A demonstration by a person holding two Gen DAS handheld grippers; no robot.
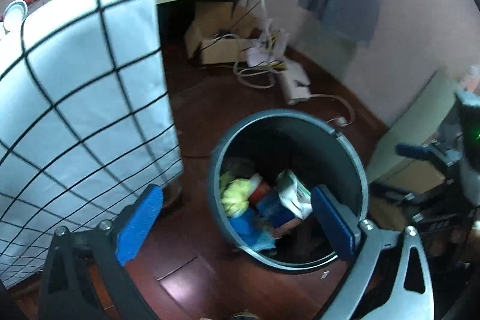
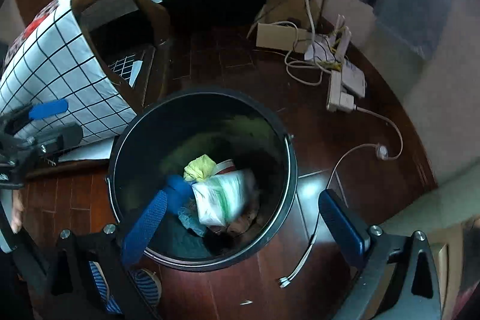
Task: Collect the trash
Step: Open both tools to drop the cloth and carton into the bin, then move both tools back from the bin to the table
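Both the left gripper (image 1: 237, 213) and right gripper (image 2: 243, 222) hang over the trash bin (image 2: 288, 170), jaws fully spread and empty, above the white-green packet (image 2: 223, 198) inside.

One dark bin (image 2: 288, 170), one cardboard box (image 2: 279, 38), one power strip (image 2: 337, 93), two grippers (image 1: 237, 218) (image 2: 243, 224)

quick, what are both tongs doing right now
left tongs: open, holding nothing, over the bin.
right tongs: open, holding nothing, above the same bin.
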